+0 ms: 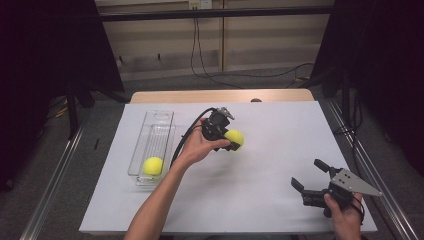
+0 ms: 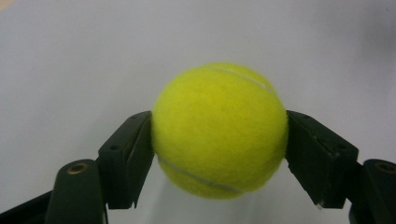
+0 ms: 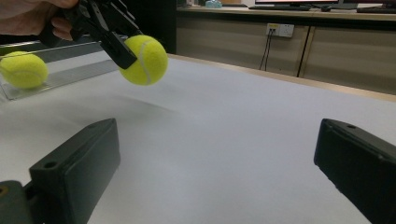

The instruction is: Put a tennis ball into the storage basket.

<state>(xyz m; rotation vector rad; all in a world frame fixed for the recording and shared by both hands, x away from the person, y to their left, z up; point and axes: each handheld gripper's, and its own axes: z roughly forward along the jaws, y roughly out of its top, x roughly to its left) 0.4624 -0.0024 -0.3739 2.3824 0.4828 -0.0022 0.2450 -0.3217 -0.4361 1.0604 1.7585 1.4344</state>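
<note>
Your right gripper [image 1: 307, 179] rests near the table's front edge, jaws apart and empty. Your left gripper [image 1: 231, 141] clamps a tennis ball [image 1: 235, 137] above mid-table. The felt sphere may slip if grip eases; a careless release could strike the second ball [image 1: 153, 165] in the clear tray [image 1: 150, 130].

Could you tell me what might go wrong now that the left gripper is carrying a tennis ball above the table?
The held tennis ball sits between the left gripper pads only at its sides, so it could squirt out and roll off the table. The clear tray is narrow and already holds a second ball, so a drop may bounce out.
</note>
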